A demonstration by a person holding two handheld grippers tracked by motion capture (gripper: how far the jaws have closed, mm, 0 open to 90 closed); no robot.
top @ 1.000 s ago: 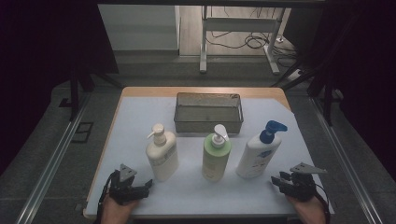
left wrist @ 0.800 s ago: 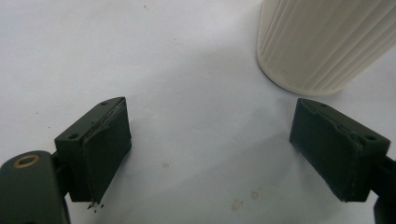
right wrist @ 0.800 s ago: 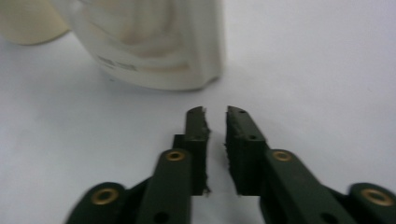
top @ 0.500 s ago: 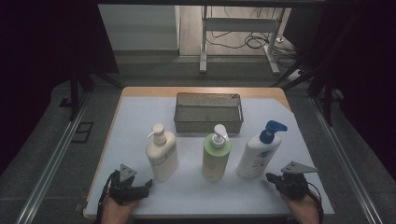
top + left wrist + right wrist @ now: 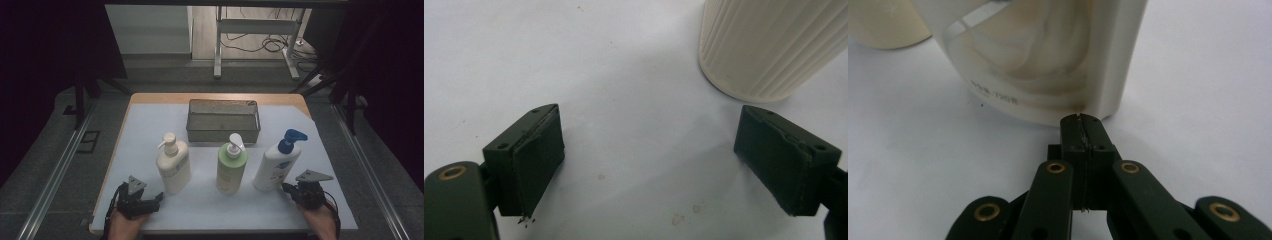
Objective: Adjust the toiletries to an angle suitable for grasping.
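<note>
Right gripper [image 5: 289, 189] is sitting low near the table's [image 5: 150, 125] front right corner with its jaws pressed flat together, nothing between them; they've just been closing. In the right gripper view the tips [image 5: 1082, 120] are pointing straight at the base of the blue-pump bottle [image 5: 276, 165], just short of it, can't tell if they're touching. Left gripper [image 5: 156, 199] is resting by the front left corner, jaws standing wide and holding nothing, with the ribbed base of the cream bottle [image 5: 769, 45] just ahead and off to one side. Both forearms are getting cut off at the bottom edge. The green bottle [image 5: 232, 168] is standing between the other two, the wire basket [image 5: 223, 120] behind them toward the back edge, leaving open table between the grippers along the front
</note>
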